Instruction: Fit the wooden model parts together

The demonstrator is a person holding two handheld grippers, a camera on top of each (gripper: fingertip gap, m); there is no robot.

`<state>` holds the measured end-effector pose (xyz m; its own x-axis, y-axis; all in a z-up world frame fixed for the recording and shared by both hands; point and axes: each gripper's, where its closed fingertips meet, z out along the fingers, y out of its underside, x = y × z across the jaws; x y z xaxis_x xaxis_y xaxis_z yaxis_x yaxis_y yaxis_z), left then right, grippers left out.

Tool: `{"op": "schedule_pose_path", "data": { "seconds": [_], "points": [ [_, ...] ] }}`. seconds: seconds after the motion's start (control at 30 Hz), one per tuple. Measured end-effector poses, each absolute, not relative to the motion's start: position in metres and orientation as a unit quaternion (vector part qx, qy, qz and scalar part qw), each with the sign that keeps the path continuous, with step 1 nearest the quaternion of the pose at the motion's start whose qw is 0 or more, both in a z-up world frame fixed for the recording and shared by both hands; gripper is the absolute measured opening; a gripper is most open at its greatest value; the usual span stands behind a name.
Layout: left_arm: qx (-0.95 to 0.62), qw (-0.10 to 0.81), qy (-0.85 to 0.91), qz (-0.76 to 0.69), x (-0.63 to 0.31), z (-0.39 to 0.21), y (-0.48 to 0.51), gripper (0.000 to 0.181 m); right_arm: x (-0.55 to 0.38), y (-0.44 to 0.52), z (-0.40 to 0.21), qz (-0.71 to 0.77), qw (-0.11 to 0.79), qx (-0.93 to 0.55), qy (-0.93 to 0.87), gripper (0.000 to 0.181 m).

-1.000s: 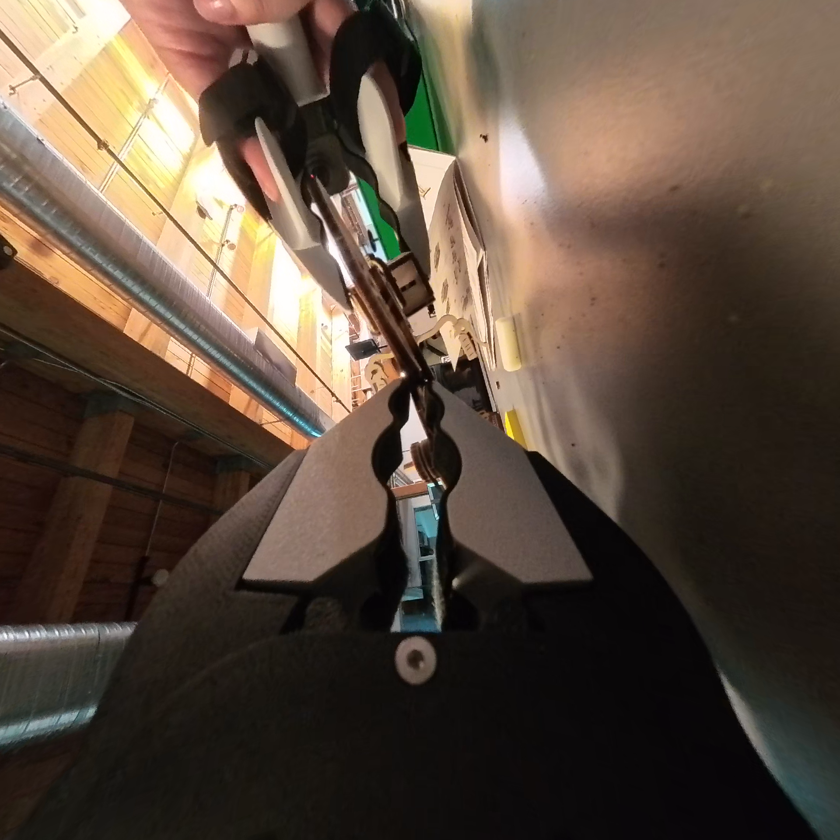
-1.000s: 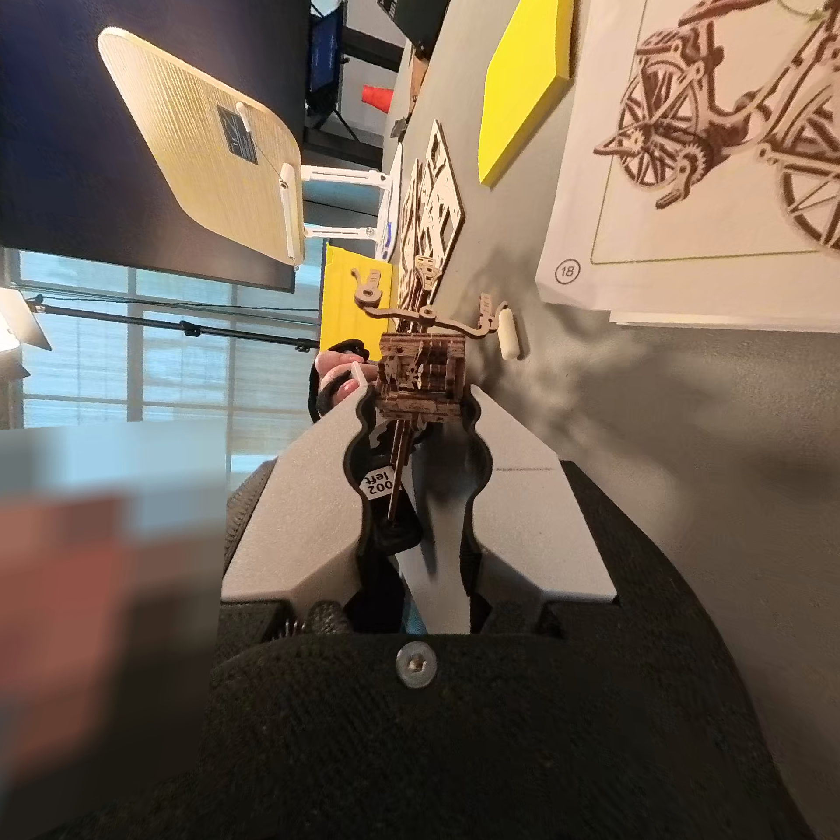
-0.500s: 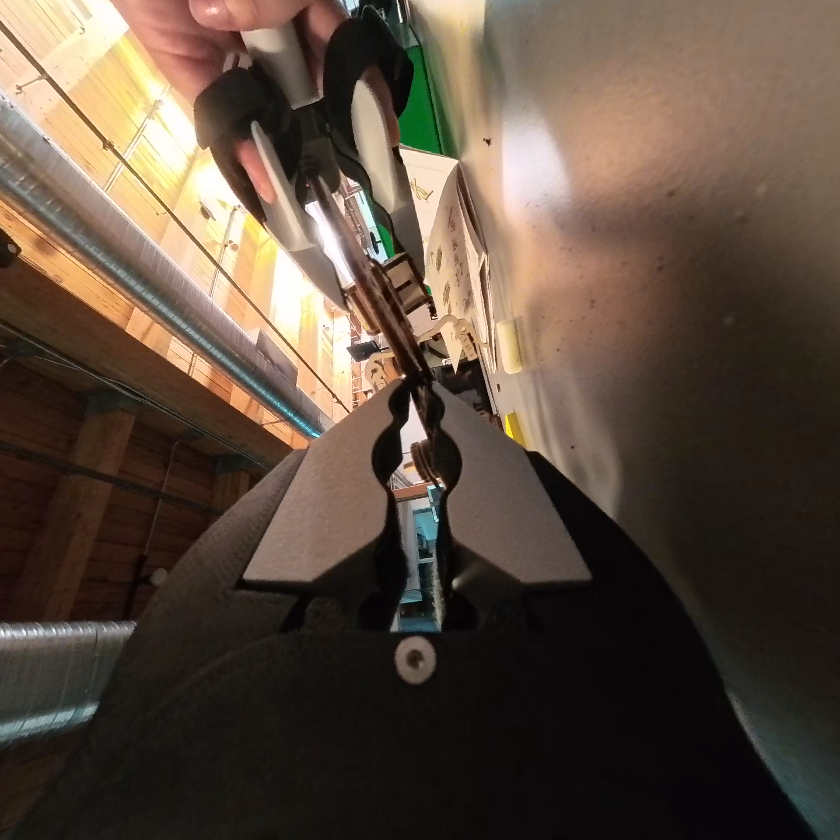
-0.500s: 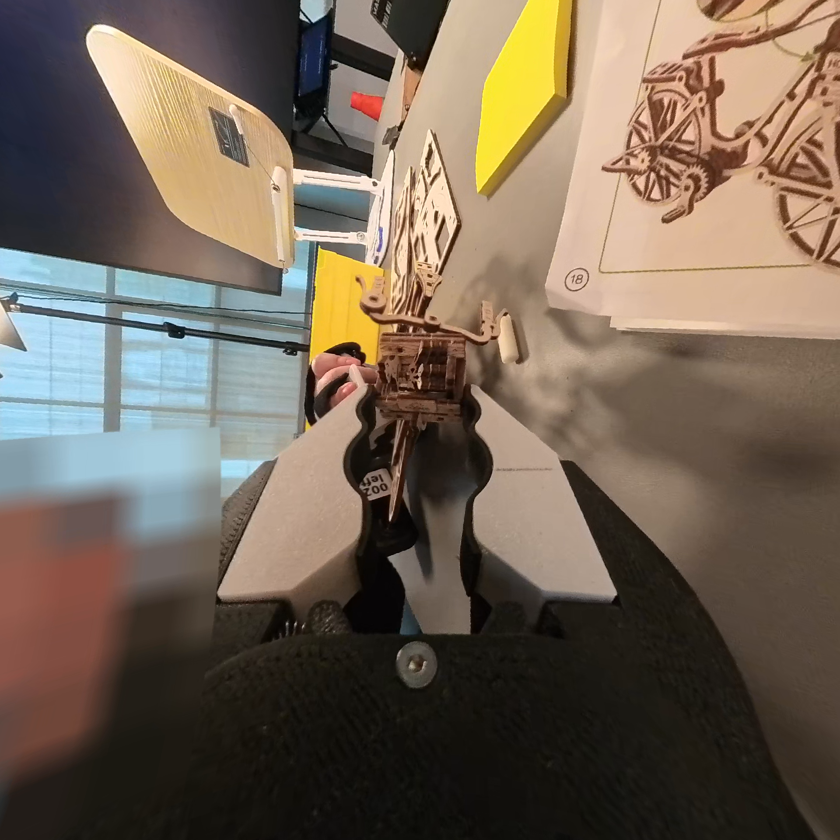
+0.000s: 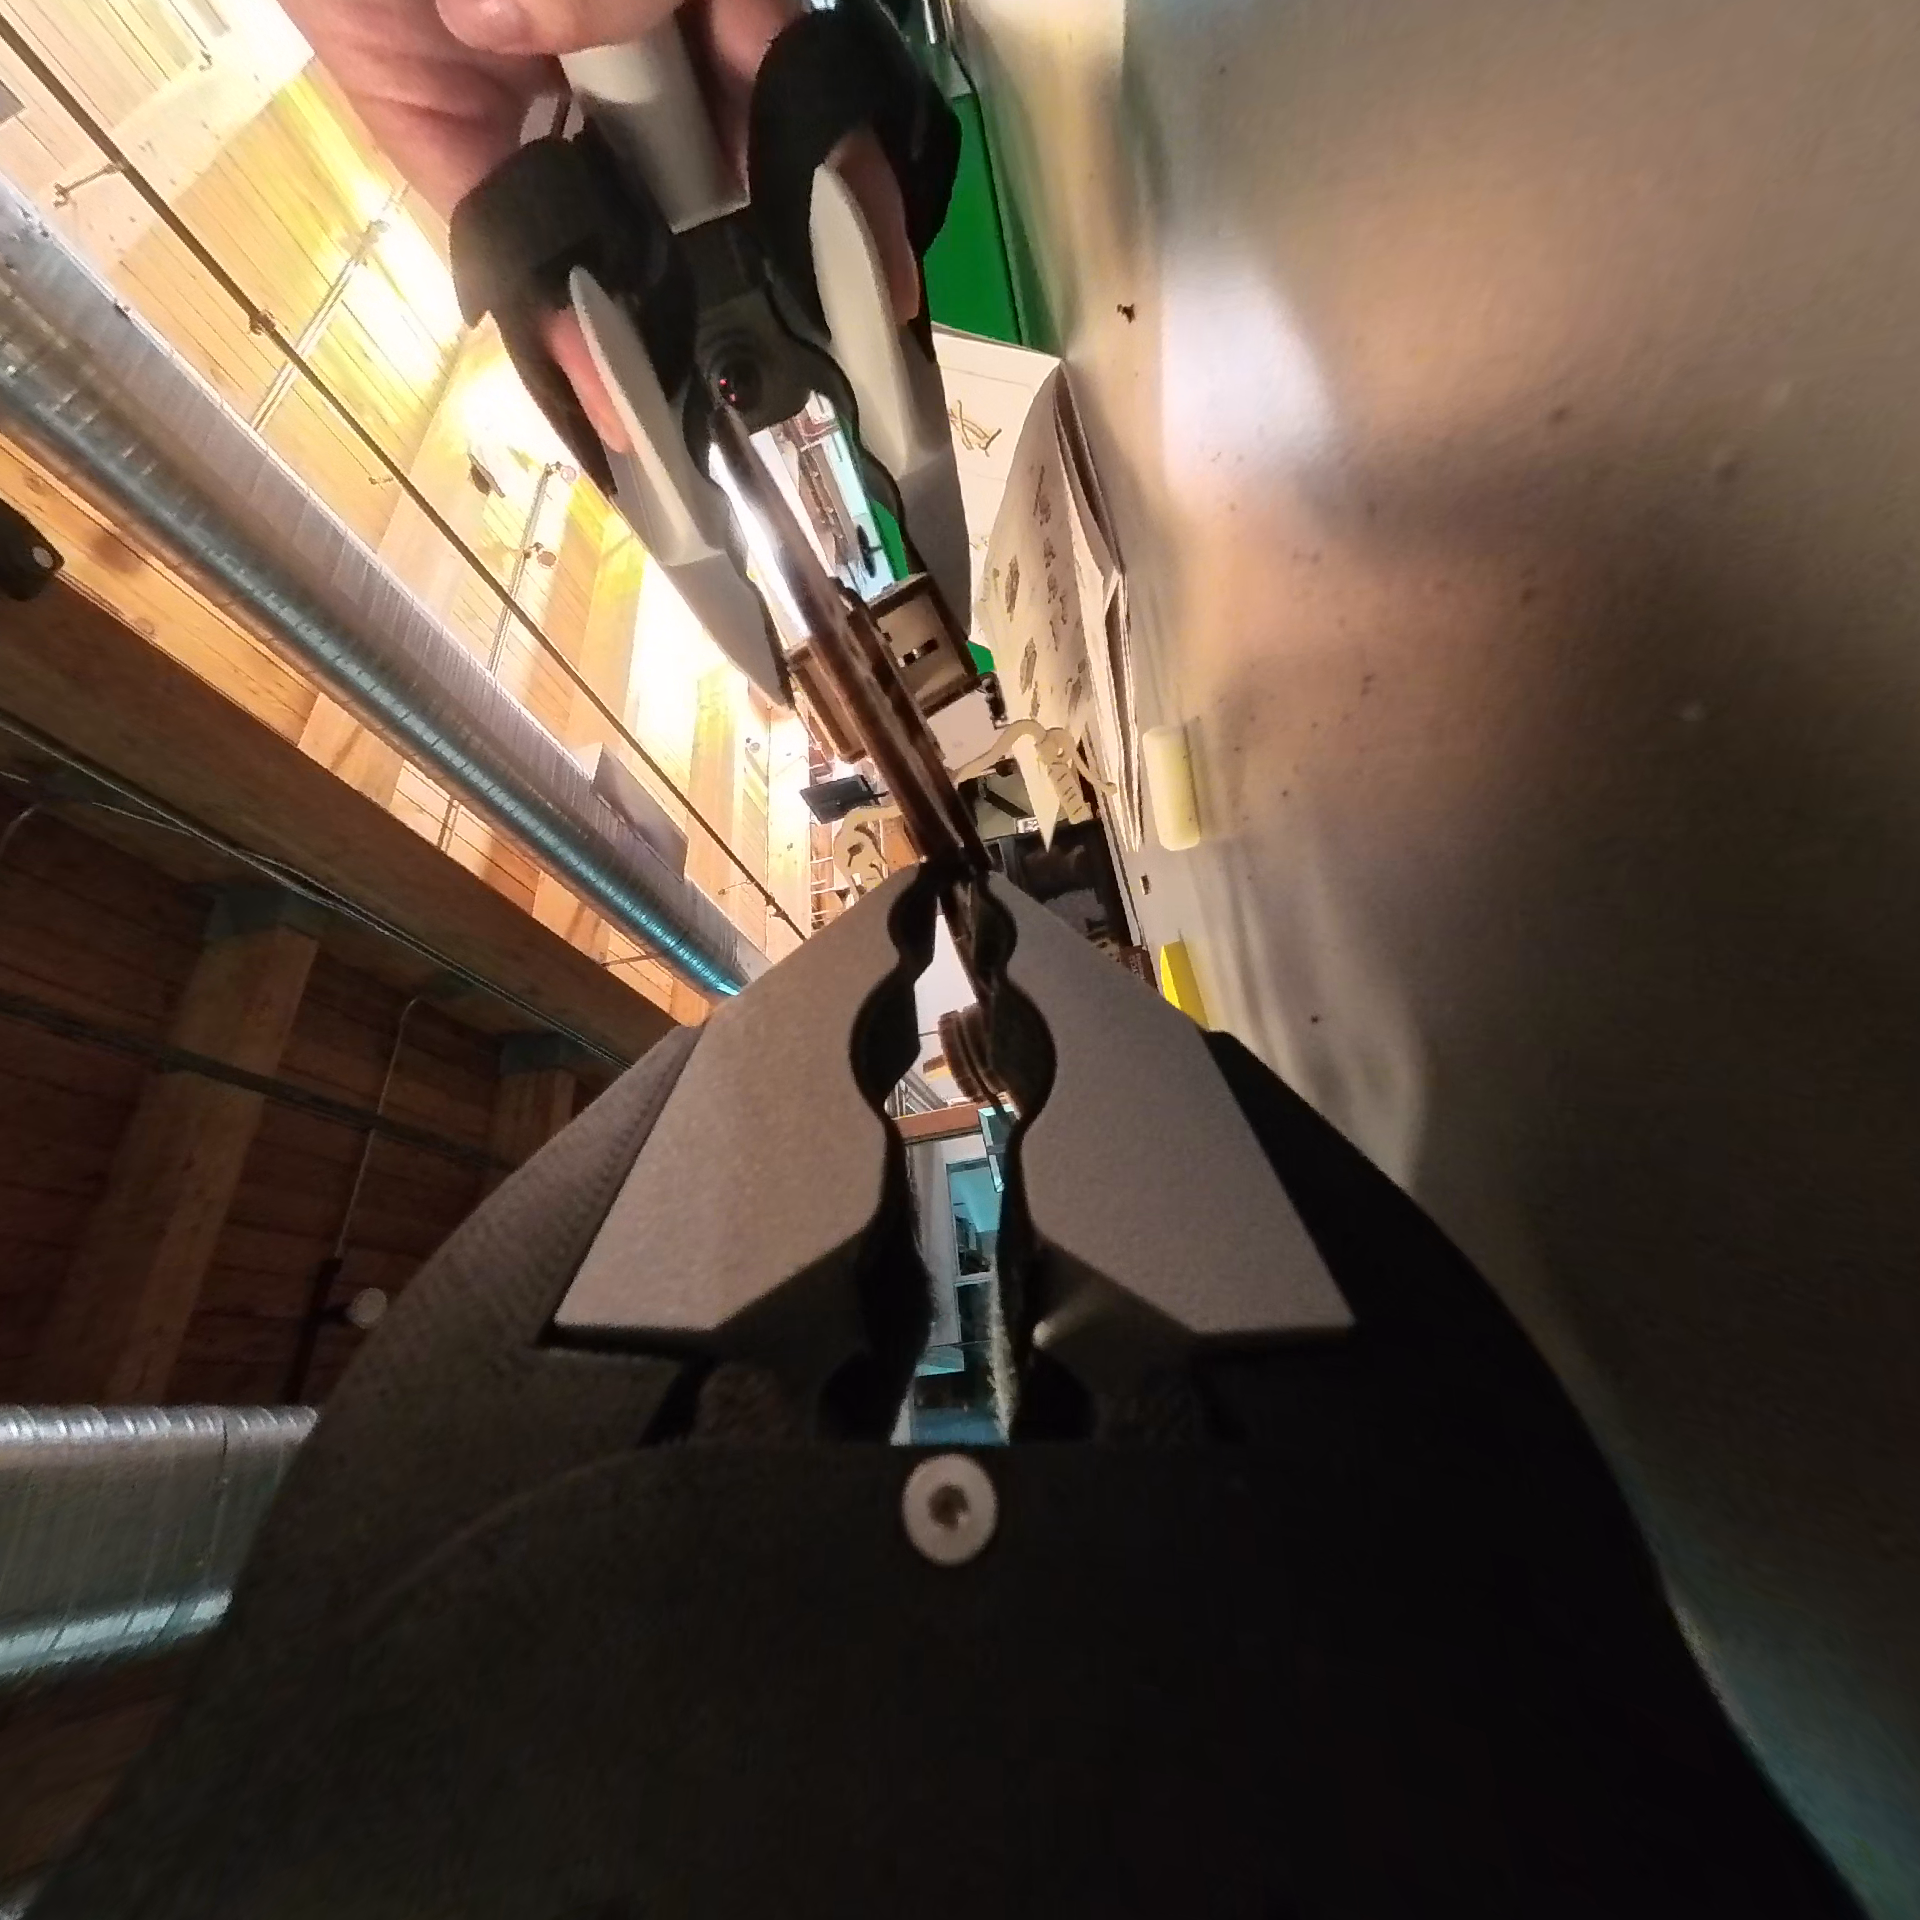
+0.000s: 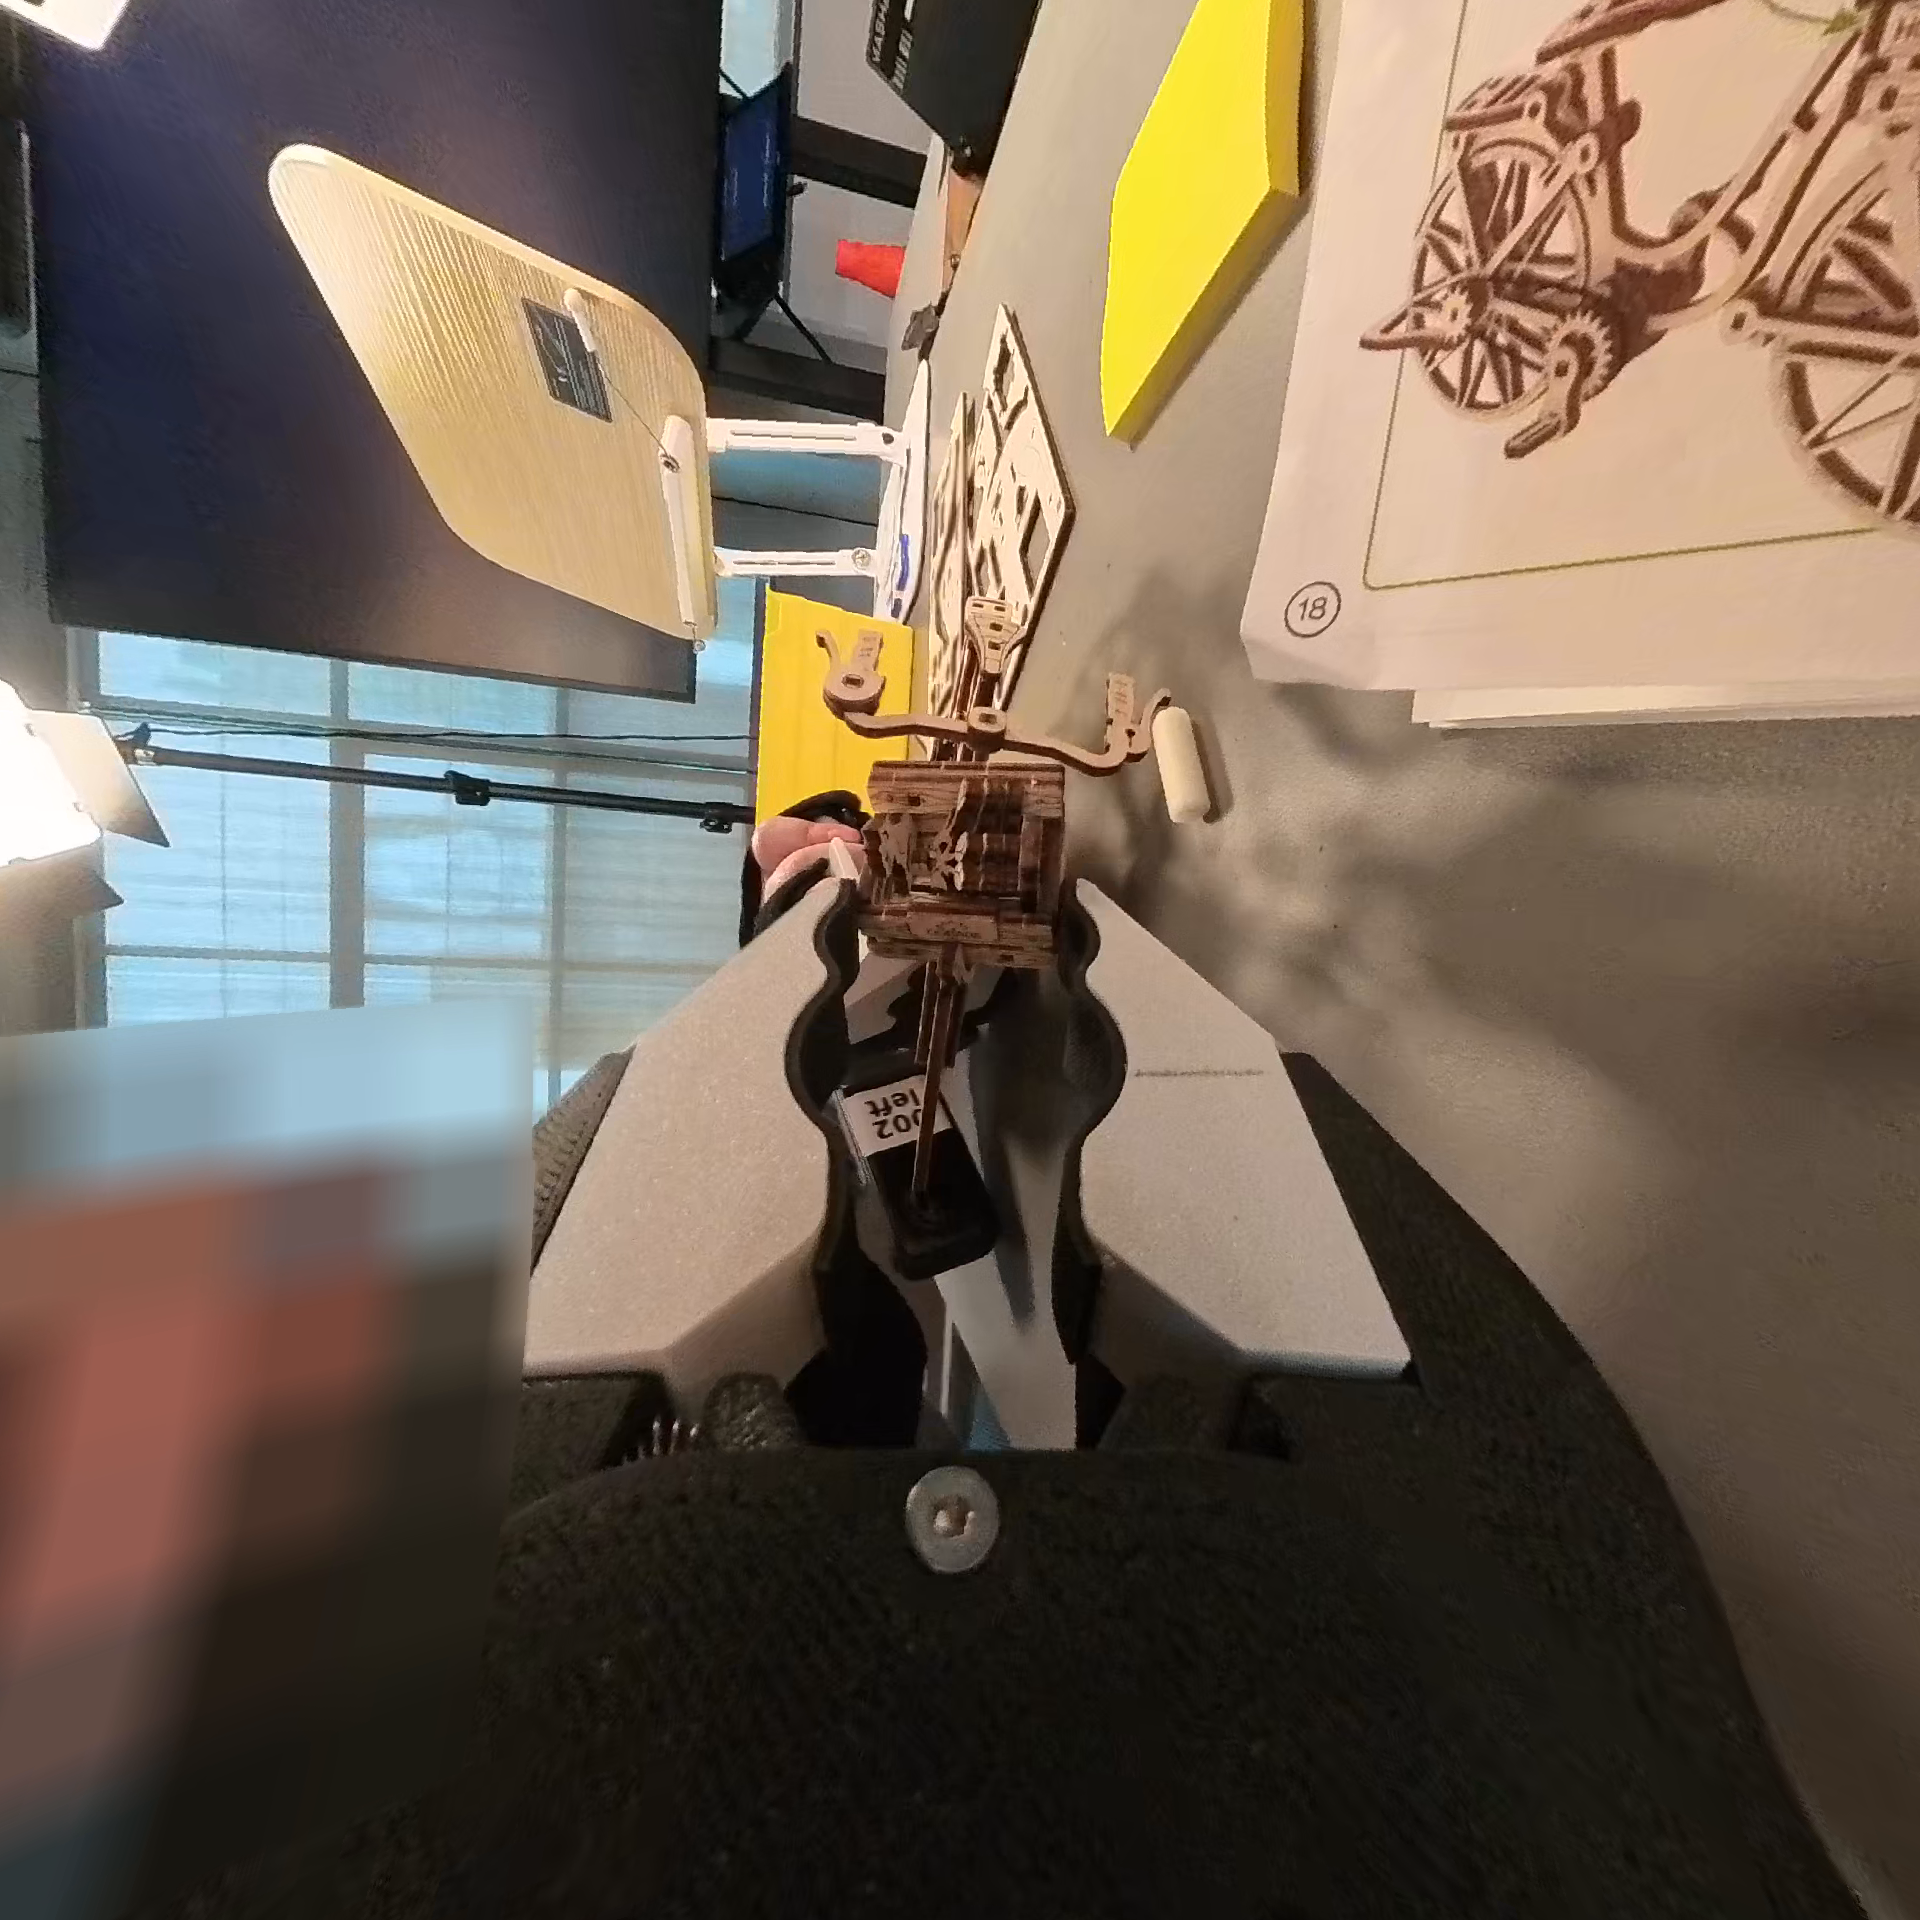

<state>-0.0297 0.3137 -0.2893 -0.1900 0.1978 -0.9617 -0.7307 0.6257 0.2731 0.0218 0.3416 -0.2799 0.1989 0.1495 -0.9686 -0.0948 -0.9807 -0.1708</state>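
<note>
My left gripper (image 5: 951,888) is shut on a thin flat wooden part (image 5: 883,717), seen edge-on and running up toward the other gripper. My right gripper (image 6: 961,920) is shut on a small box-like wooden assembly (image 6: 966,862) with a curved handlebar piece (image 6: 977,717) at its far side. In the left wrist view the right gripper (image 5: 862,644) faces mine and holds that assembly (image 5: 920,655), with the thin part meeting it. In the right wrist view the thin part (image 6: 935,1070) shows between my fingers, entering the assembly. Both are held above the grey table (image 6: 1558,1039).
An instruction sheet with a bicycle drawing (image 6: 1610,364), a yellow block (image 6: 1195,229), flat wooden part sheets (image 6: 1008,520) and a small white cylinder (image 6: 1179,764) lie on the table. The cylinder also shows in the left wrist view (image 5: 1169,790). A lamp with a wood-grain panel (image 6: 488,395) stands behind.
The thin part has straightened and now lines up with the assembly. Both grippers shifted only slightly and keep their holds.
</note>
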Motion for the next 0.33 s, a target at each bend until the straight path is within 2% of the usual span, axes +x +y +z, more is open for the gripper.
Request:
{"op": "schedule_pose_path", "data": {
  "seconds": [0.03, 0.33],
  "points": [
    [-0.199, 0.605, 0.669, 0.384, -0.0298, -0.2887, 0.3138, 0.005, 0.0218, 0.3415, -0.2799, 0.633, 0.096, -0.768, -0.017, 0.035],
    [-0.198, 0.604, 0.672, 0.380, -0.0305, -0.2885, 0.3141, 0.005, 0.0233, 0.3422, -0.2793, 0.632, 0.099, -0.769, -0.015, 0.035]
  ]
}}
